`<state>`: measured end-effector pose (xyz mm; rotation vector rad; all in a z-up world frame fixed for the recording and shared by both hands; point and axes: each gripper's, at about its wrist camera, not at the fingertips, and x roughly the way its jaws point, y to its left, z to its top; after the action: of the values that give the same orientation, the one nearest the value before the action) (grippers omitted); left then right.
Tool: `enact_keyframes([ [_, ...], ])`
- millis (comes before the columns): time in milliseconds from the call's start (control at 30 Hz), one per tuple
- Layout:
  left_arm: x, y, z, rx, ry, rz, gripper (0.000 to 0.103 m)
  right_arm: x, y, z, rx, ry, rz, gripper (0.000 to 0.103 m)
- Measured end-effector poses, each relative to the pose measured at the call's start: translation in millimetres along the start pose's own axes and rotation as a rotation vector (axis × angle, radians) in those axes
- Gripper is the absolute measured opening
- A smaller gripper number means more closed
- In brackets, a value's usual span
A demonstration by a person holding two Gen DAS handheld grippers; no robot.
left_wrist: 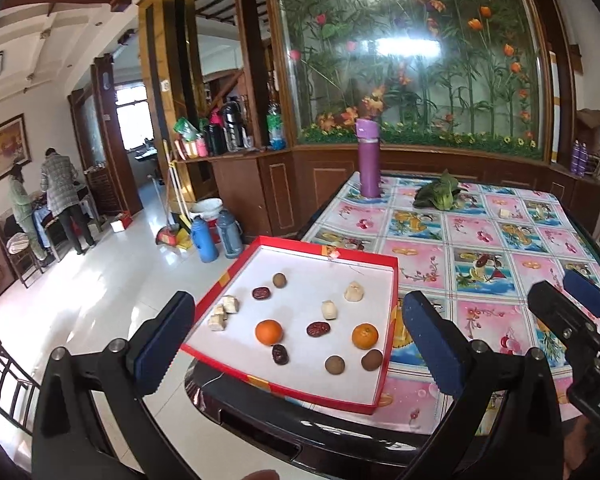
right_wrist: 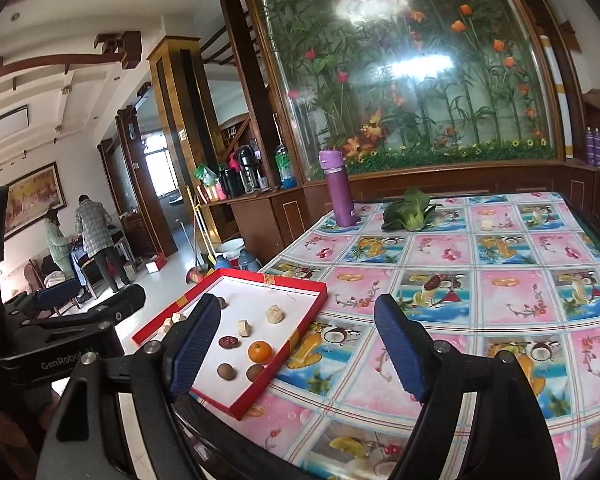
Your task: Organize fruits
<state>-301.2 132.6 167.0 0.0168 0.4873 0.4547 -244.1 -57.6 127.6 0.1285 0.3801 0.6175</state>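
The red tray [left_wrist: 394, 280] sits at the table's [left_wrist: 500, 248] near-left corner, overhanging the edge a bit. Left gripper [left_wrist: 300, 340] is spread wide around it, holding nothing. Inside, left to right: pale chunks [left_wrist: 224, 312], dates [left_wrist: 261, 293], an orange [left_wrist: 269, 332], longans [left_wrist: 334, 363], a second orange [left_wrist: 365, 336]. Right of the tray the right gripper [right_wrist: 300, 348] hangs wide open and empty too. Past the tray, a purple bottle [left_wrist: 369, 158] and some greens [left_wrist: 438, 194] stand well clear.

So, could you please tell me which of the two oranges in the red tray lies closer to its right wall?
The orange beside two brown longans; the other orange sits mid-tray, near the dates.
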Motion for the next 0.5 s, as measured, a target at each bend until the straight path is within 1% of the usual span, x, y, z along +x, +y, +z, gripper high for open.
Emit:
enact_keyframes([
  [133,-17,1,-1,-0.019,-0.019,0.015,0.103,-12,-1,0,0.003,-0.025,0.013,0.080],
  [267,-31,4,-2,-0.051,-0.049,-0.004,0.103,-23,0,0,-0.002,-0.056,0.030,0.080],
  [500,-47,0,-1,-0.035,-0.093,0.013,0.103,-31,7,-1,-0.016,-0.086,0.054,0.080],
])
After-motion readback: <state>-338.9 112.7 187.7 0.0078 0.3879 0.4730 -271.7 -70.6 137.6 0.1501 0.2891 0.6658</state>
